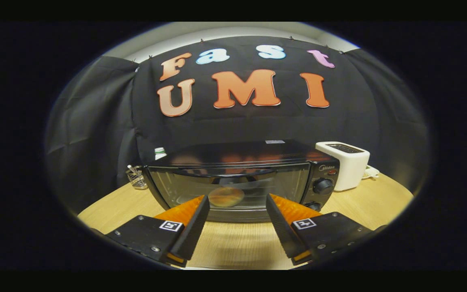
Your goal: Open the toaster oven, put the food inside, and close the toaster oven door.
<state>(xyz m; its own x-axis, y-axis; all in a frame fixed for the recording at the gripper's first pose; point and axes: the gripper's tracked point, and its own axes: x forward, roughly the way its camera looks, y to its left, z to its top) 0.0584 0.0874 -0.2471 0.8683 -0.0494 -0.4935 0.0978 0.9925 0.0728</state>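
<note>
Left to right: wire basket [137,178] and a bottle [160,153] behind the oven's left corner; toaster oven [237,178] centre on the wooden table [108,207], door [225,188] shut, handle [227,171] across its top; knobs [322,185] on its right panel; white toaster [349,164] just beside it on the right. Progress: food, a round bun [226,196], seen through the glass, looks inside already; door appears closed, so task looks done or nearly so, nothing obvious left but backing off. Gripper [237,202] spread wide, holding nothing; fingers apart from the oven, bun beyond them behind the glass, lined up between the tips.
</note>
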